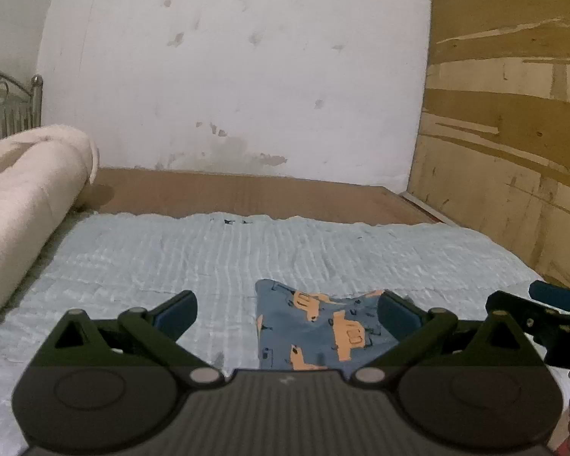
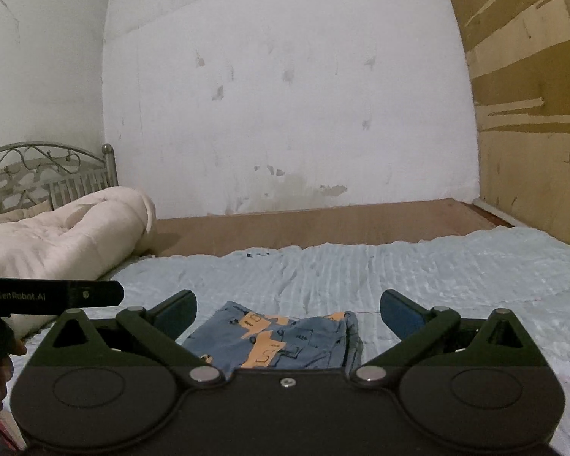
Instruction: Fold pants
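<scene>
Both grippers gape wide and empty, left gripper (image 1: pixel 287 313) and right gripper (image 2: pixel 288 313) clear above the folded printed pants (image 2: pixel 281 342) at six o'clock on the pale blue bedspread (image 2: pixel 418 273). Fold looks finished; best pull away high without snagging.

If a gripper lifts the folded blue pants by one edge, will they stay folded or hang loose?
The pants look like thin, soft cloth, so they would probably droop and unfold. Being small, they are likely light. The ribbed bedspread beneath may grip them somewhat if pushed.
</scene>
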Demonstrator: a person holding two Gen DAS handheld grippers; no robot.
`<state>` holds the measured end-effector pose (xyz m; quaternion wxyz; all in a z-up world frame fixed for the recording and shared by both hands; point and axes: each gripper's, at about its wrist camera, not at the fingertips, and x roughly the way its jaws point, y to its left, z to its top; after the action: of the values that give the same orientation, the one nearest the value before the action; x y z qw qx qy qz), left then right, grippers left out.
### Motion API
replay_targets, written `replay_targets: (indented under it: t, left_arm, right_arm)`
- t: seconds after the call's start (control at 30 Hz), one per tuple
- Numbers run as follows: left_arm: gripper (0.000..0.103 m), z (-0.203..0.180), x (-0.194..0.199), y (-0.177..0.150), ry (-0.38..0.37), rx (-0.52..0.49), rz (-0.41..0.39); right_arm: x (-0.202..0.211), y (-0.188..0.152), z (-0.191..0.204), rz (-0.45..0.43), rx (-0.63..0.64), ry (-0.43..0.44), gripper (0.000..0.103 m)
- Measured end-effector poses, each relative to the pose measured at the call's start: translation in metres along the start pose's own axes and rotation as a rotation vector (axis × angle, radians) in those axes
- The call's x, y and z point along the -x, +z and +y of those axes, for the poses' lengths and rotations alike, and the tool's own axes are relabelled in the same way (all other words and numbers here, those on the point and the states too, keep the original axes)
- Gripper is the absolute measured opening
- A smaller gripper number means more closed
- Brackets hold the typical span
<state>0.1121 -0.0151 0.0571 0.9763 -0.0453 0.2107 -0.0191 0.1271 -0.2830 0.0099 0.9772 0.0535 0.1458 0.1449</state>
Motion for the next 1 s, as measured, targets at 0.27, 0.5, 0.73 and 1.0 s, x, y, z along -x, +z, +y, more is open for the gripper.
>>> replay_targets:
  t: [0.27,0.5,0.73,1.0]
  left_arm:
    - [0.103,-0.004,0.024,-0.030,0.009,-0.033,-0.014]
    - [0.103,0.000,0.030,-0.060,-0.001,-0.003,0.010]
    - [0.103,0.007,0.020,-0.086,0.041,0.009,0.080]
    - [0.103,0.008,0.014,-0.094,0.043,-0.005,0.101]
  right_arm:
    - [0.038,-0.022,0.018,-0.006,0.012,-0.015,0.102]
    - [0.053,-0.048,0.021,0.007,0.009,-0.059,0.102]
    - [0.052,-0.066,0.015,0.040,-0.020,-0.092,0.102]
    - [0.041,-0.078,0.013,0.088,-0.025,-0.097,0.102]
